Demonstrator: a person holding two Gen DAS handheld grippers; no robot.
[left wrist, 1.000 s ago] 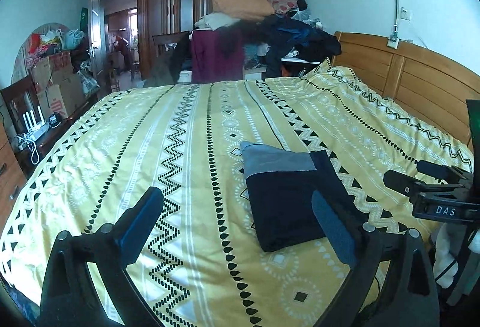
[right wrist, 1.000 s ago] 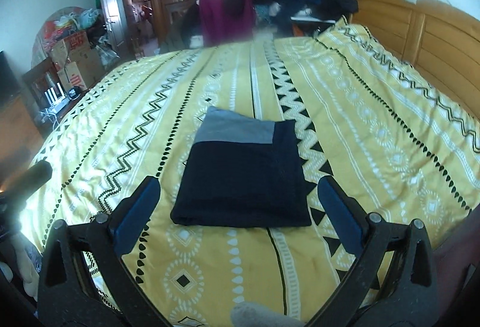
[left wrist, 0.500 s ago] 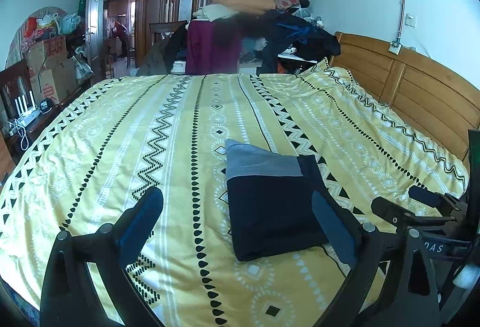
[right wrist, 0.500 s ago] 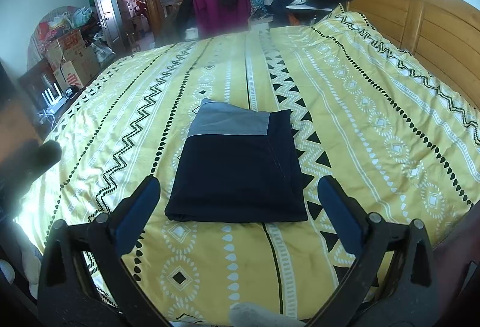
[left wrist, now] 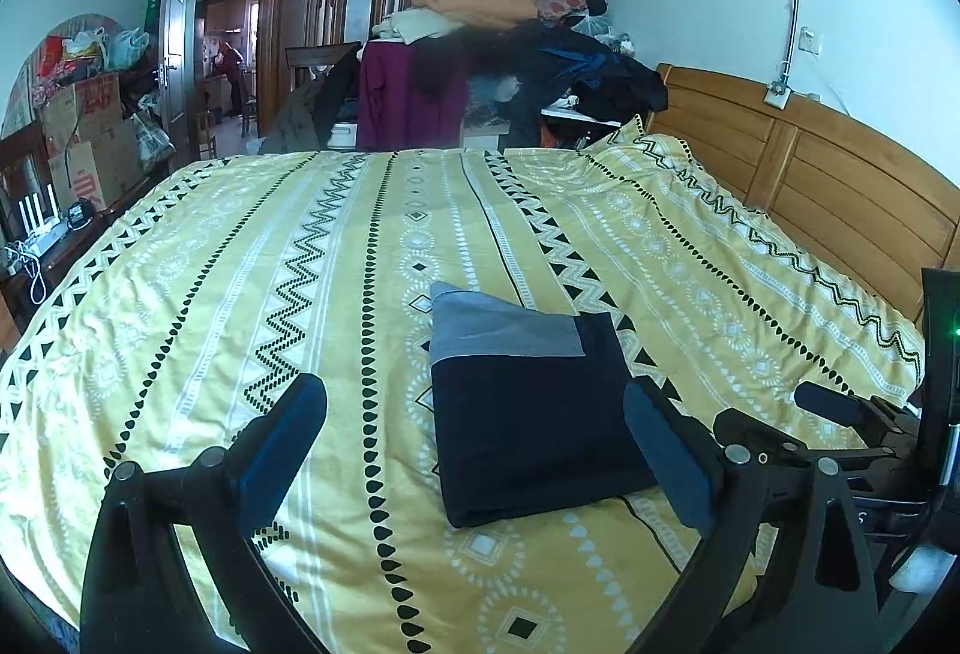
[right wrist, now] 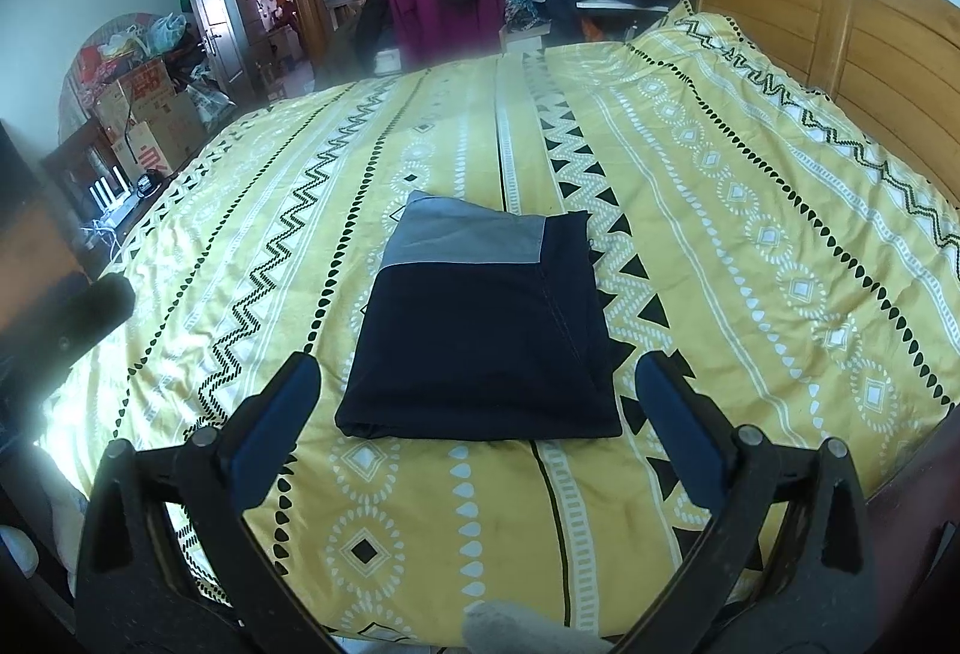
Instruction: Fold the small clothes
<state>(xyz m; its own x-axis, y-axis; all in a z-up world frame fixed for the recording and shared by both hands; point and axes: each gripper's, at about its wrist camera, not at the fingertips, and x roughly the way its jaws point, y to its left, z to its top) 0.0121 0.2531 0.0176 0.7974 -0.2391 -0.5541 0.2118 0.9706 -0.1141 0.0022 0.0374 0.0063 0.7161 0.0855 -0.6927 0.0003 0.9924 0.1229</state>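
Now | step: fold looks finished, garment (right wrist: 480,330) flat on bed (right wrist: 750,210) | both jaws apart, empty | next: fetch another piece.

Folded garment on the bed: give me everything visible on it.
The folded garment is dark navy with a grey panel at its far end and looks like soft fabric. It is folded into a flat, neat rectangle and lies on the yellow patterned bedspread, near the front edge. A stitched seam runs along its right side. Neither gripper touches it.
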